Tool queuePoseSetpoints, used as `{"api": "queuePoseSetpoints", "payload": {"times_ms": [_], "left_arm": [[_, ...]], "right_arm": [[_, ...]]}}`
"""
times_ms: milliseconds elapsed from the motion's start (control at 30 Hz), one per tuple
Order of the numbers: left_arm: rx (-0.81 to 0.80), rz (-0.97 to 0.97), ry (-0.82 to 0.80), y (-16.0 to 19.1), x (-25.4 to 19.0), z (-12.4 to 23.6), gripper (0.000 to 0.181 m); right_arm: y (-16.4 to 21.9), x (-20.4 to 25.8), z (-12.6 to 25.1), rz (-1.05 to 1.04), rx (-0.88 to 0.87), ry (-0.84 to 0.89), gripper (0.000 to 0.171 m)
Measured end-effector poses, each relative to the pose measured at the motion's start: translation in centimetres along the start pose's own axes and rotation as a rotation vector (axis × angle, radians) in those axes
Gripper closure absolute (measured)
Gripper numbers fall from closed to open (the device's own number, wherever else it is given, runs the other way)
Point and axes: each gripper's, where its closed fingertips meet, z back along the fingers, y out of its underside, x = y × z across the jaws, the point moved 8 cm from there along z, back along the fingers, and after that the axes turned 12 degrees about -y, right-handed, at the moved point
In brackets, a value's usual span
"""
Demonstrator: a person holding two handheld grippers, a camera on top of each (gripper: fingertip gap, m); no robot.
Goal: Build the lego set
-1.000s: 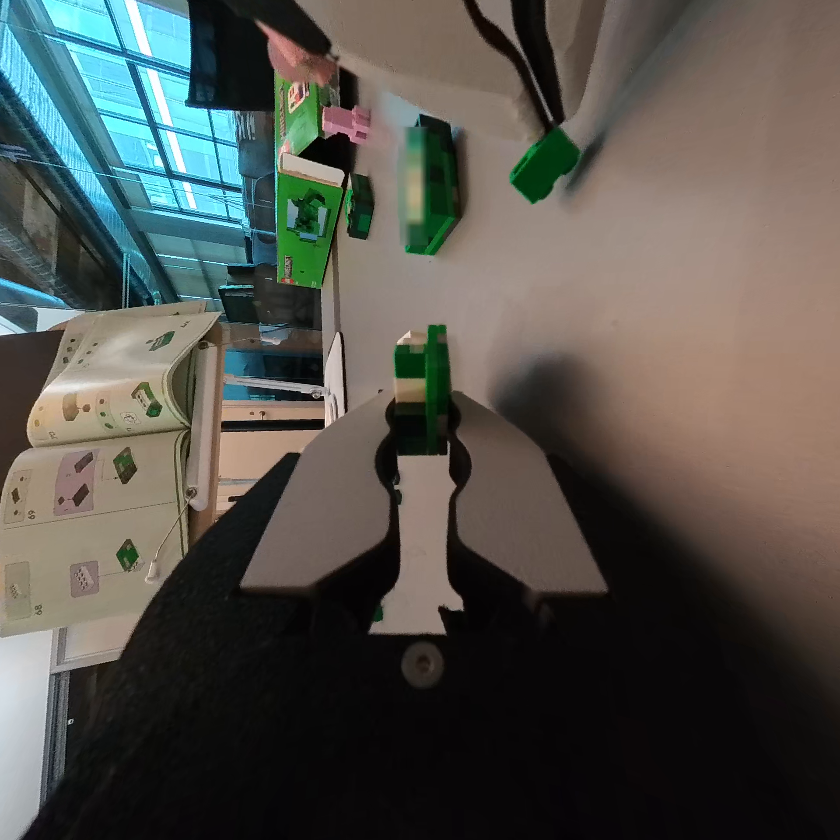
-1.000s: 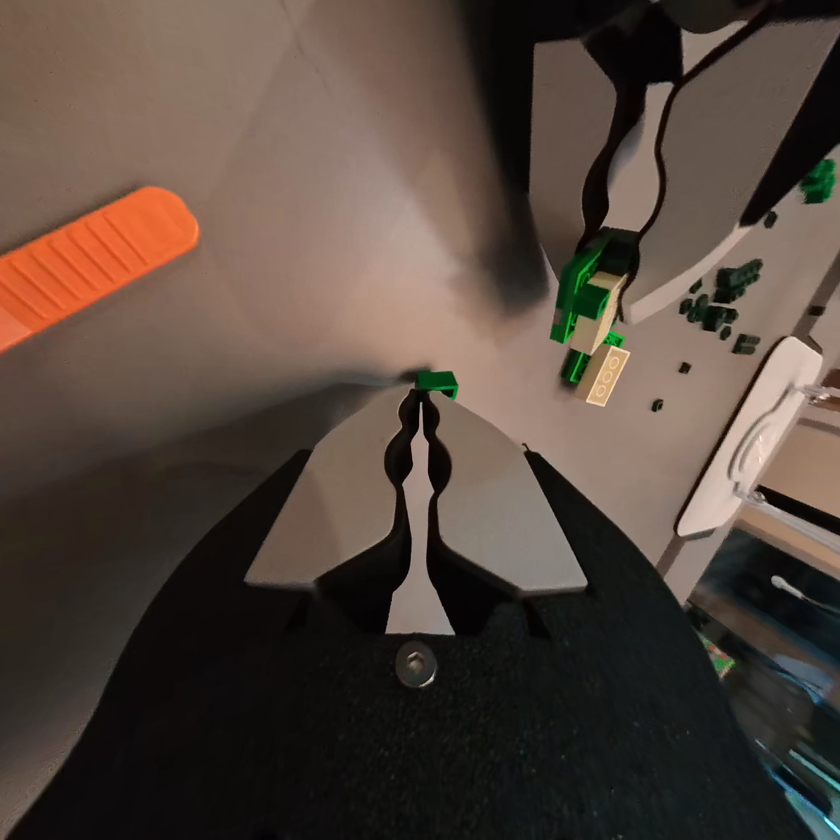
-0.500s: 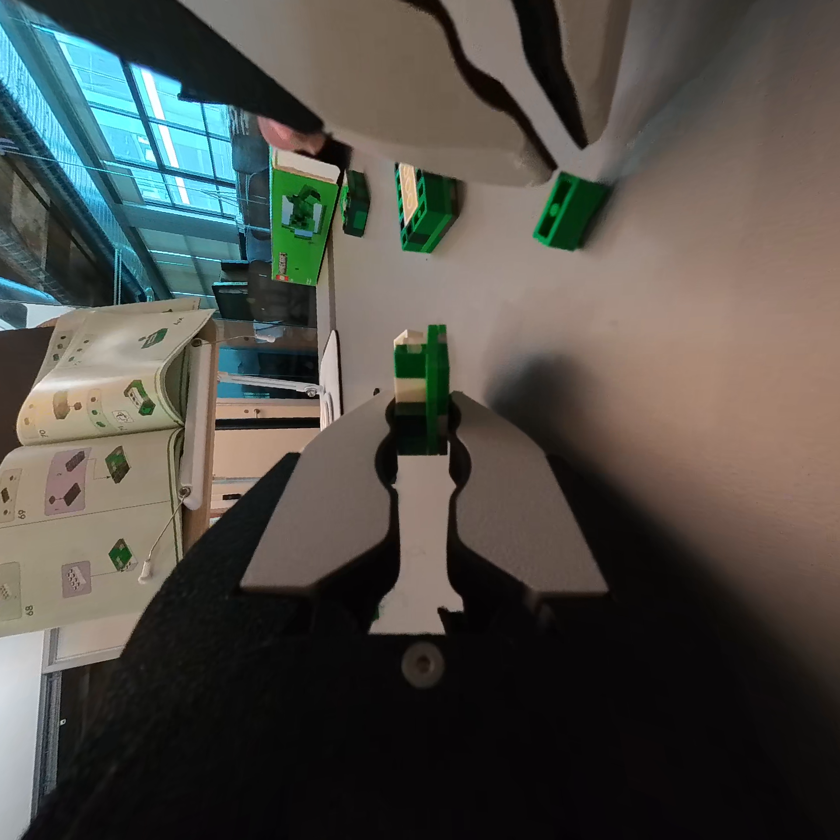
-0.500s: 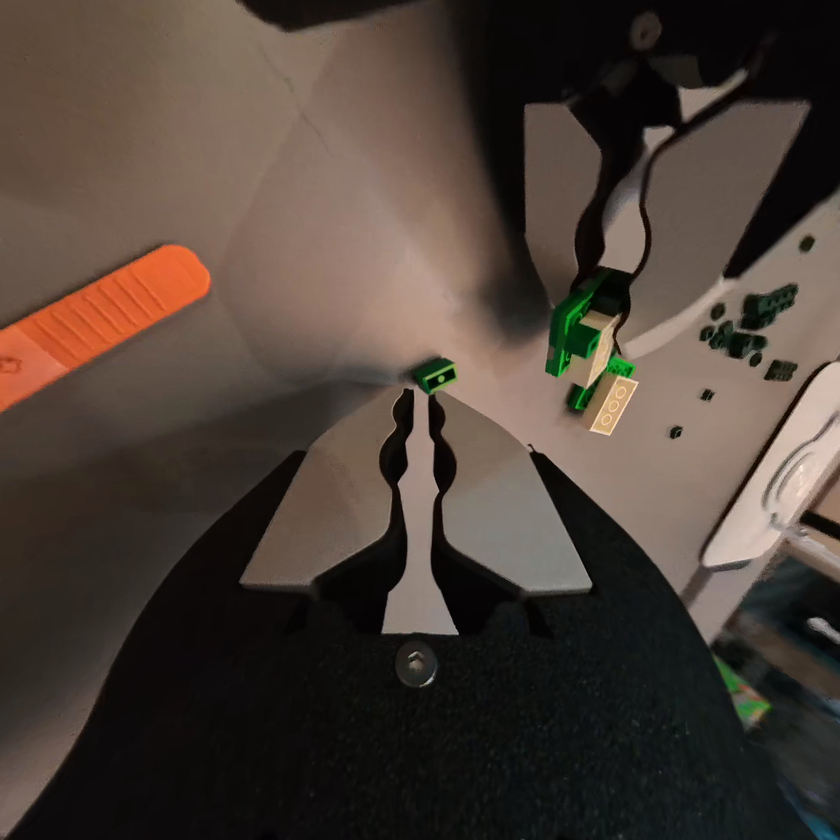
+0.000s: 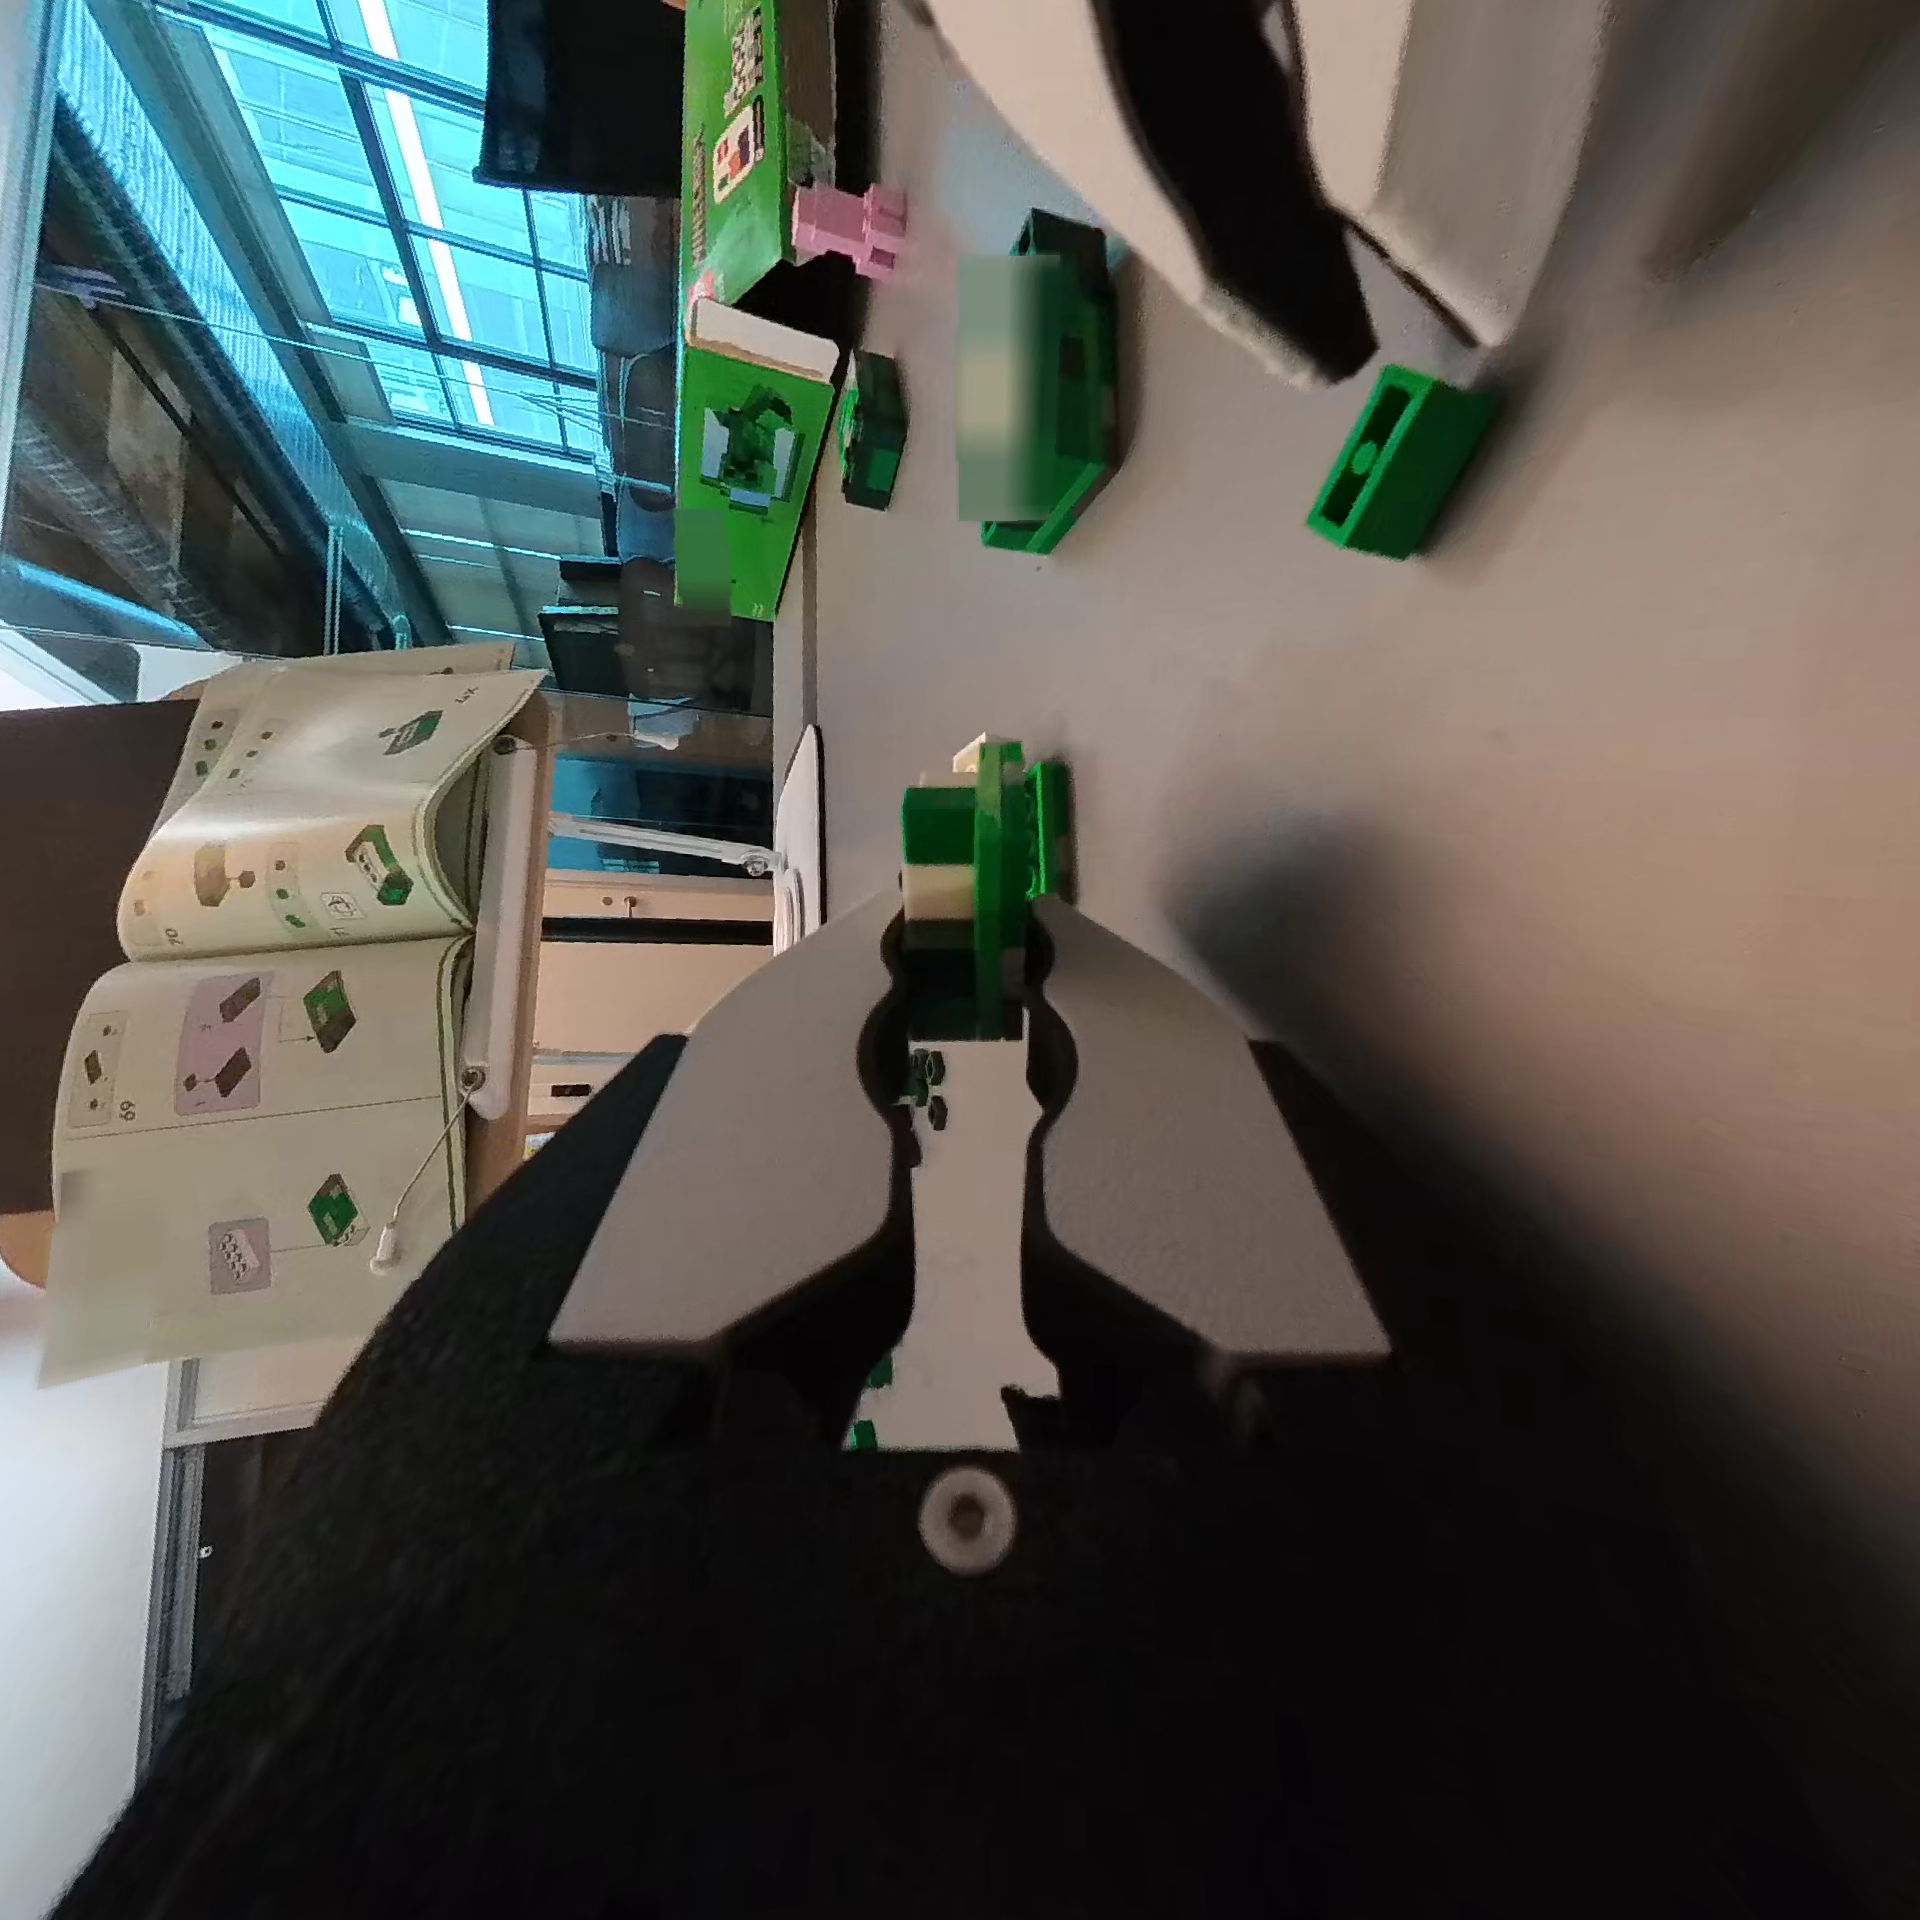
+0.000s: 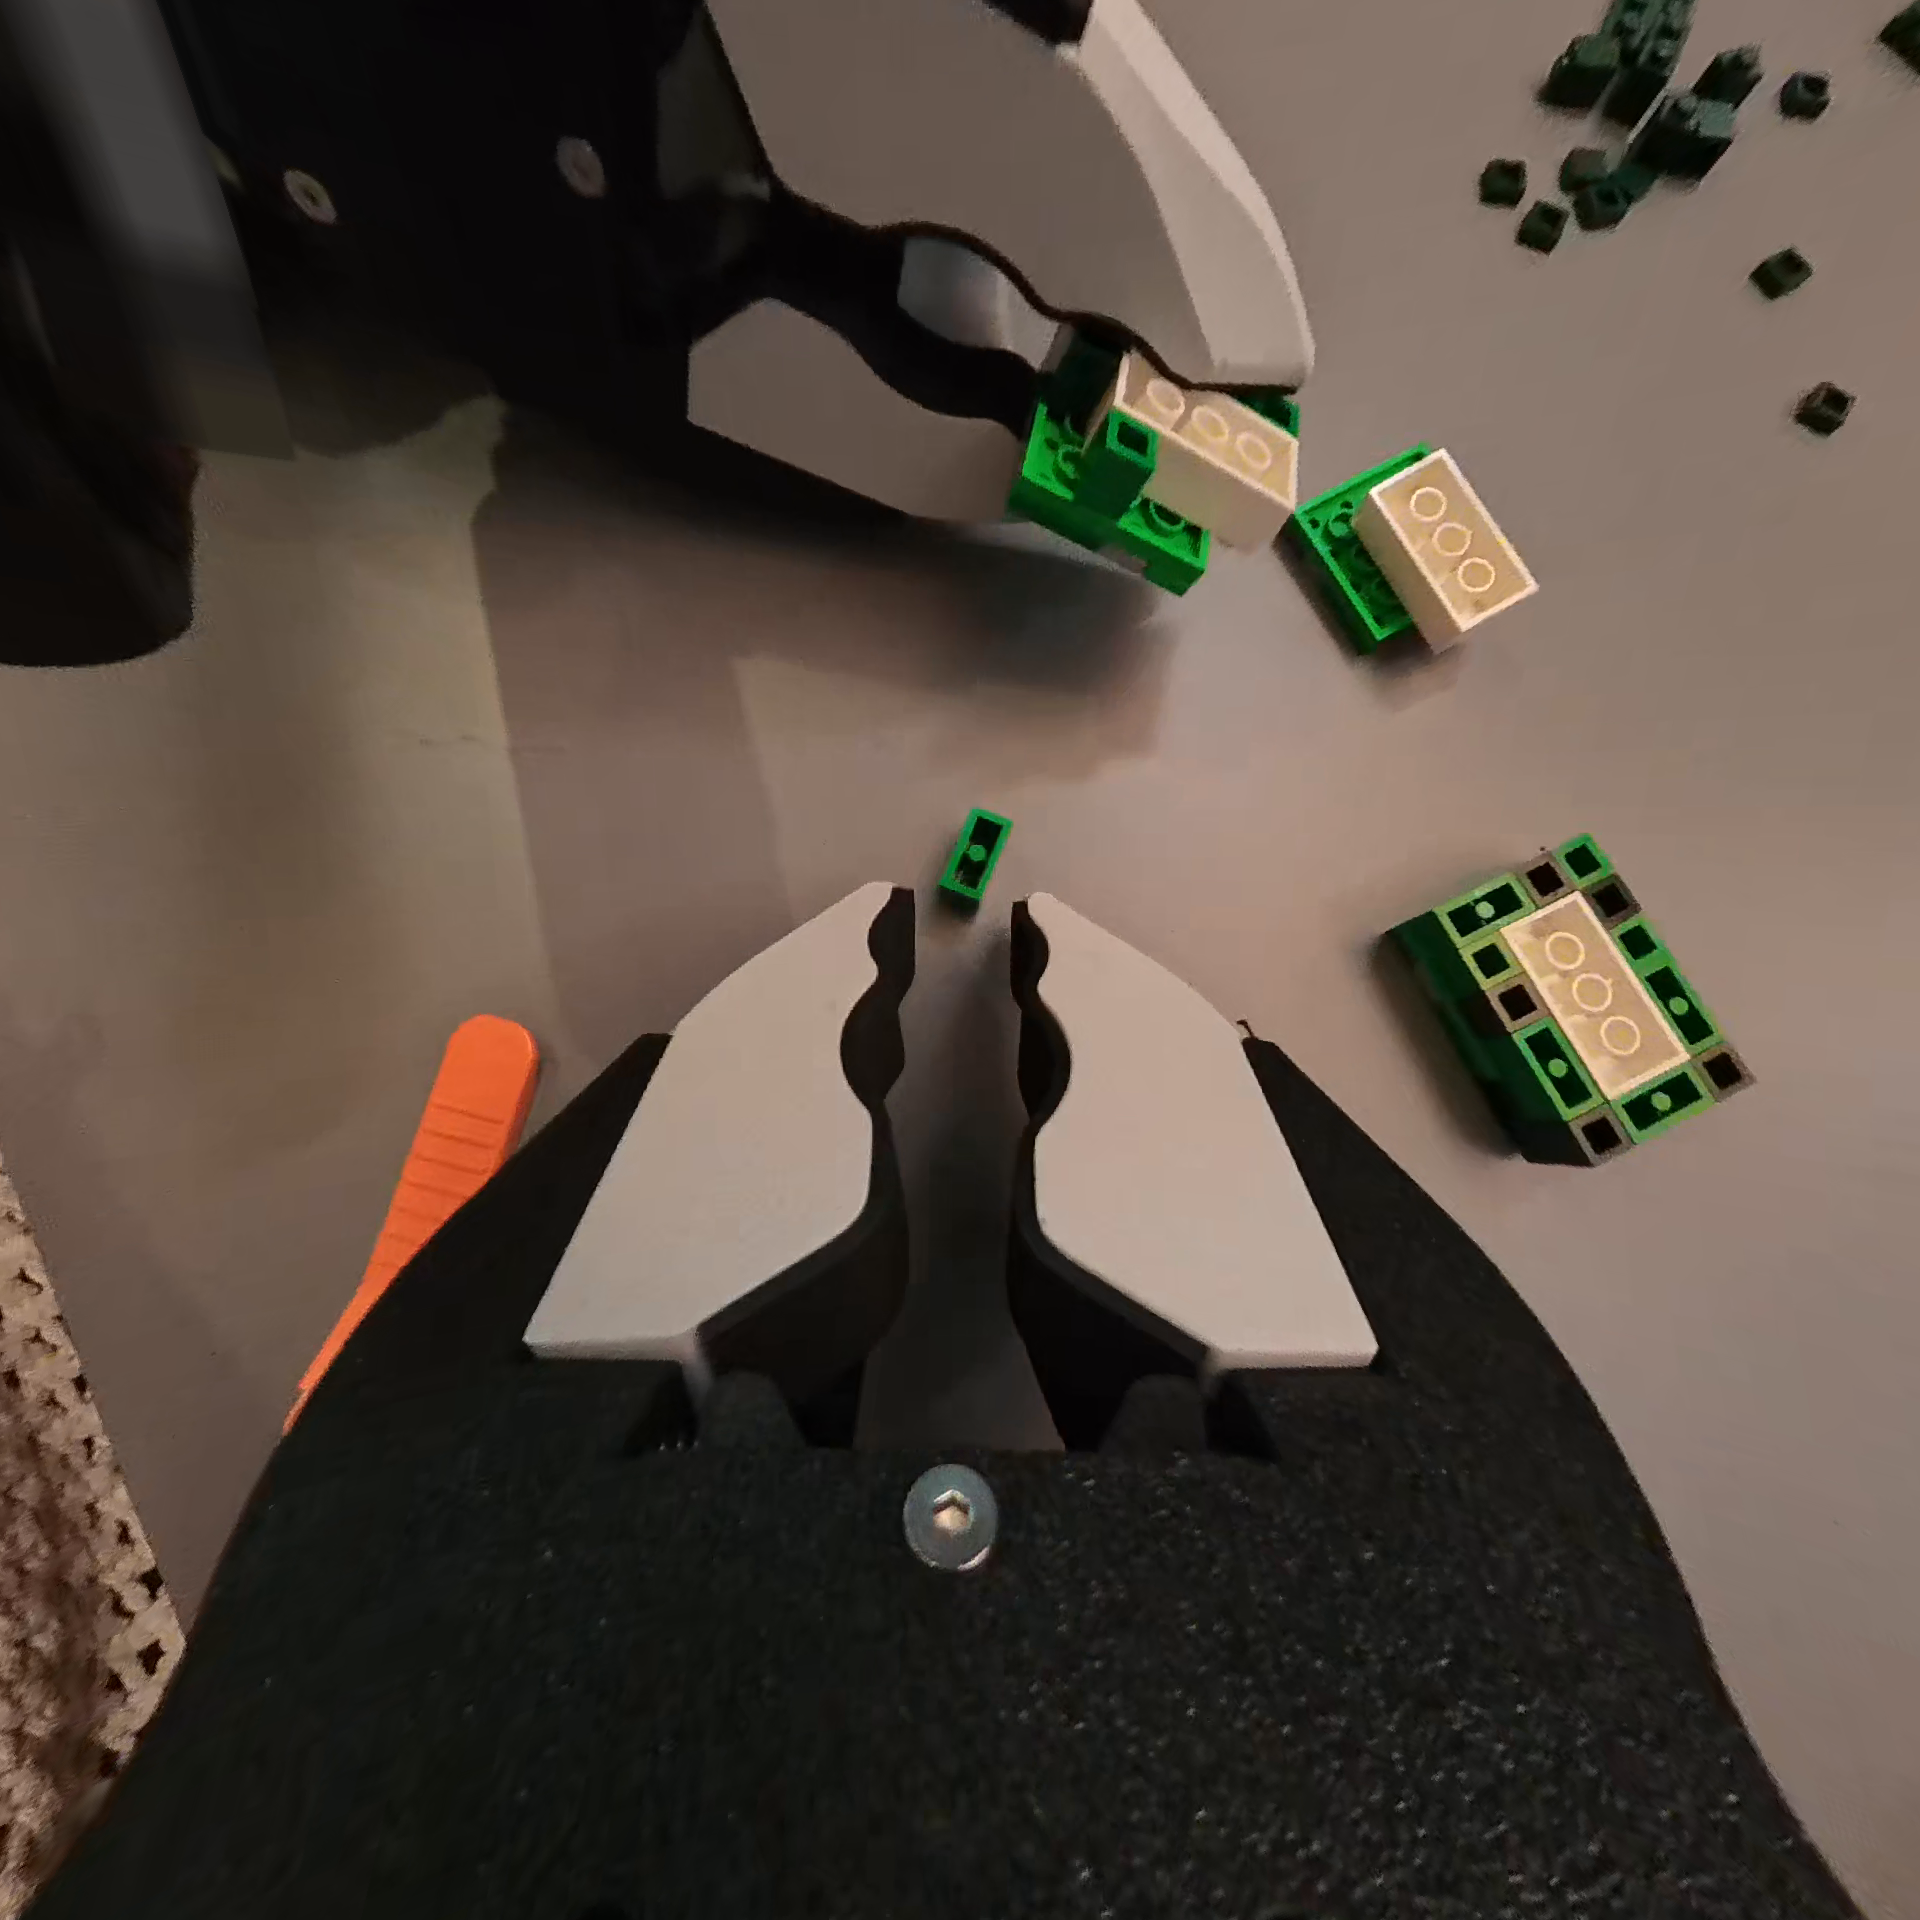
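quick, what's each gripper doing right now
Left gripper: closed on the green and white lego piece.
Right gripper: open, empty, with the small green brick on the table just past its tips.

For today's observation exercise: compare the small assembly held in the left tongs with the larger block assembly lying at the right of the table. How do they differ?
The held assembly is clamped in the left tongs and tilted; the larger block assembly lies free on the table. The held assembly is smaller, showing bright green around one cream brick; the larger block assembly adds a border of dark and light green pieces. Both show a cream brick's underside.
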Motion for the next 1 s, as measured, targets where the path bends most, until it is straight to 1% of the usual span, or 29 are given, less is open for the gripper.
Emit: {"api": "queuePoseSetpoints", "payload": {"times_ms": [133,200,267,400,467,667,767,1000], "left_arm": [[0.003,-0.009,-0.002,0.0,0.0,0.0,0.164],[0.012,-0.014,-0.003,-0.1,0.0,0.0,0.164],[0.016,-0.01,0.003,-0.1,0.0,-0.1,0.164],[0.008,-0.006,0.003,-0.4,0.0,-0.1,0.164],[0.001,-0.005,0.005,-0.5,0.0,-0.1,0.164],[-0.008,-0.017,0.015,-0.8,-0.2,-0.1,0.164],[-0.006,-0.023,0.022,-0.8,-0.2,-0.1,0.164],[0.001,-0.05,0.036,-0.8,-0.4,-0.2,0.164]], "right_arm": [[-0.1,-0.2,-0.3,-0.015,-0.007,0.006,0.155],[-0.1,-0.2,-0.6,-0.022,-0.004,0.008,0.163],[-0.3,-0.3,-0.5,-0.01,-0.03,0.051,0.163],[-2.3,-0.2,0.4,0.008,-0.143,0.072,0.163],[-3.4,-0.1,0.6,0.009,-0.168,0.059,0.163],[-5.4,-0.4,0.7,0.015,-0.116,0.055,0.163],[-5.5,-0.7,0.5,-0.024,-0.055,0.038,0.163],[-5.9,-1.1,0.1,-0.085,0.017,0.019,0.163]]}}
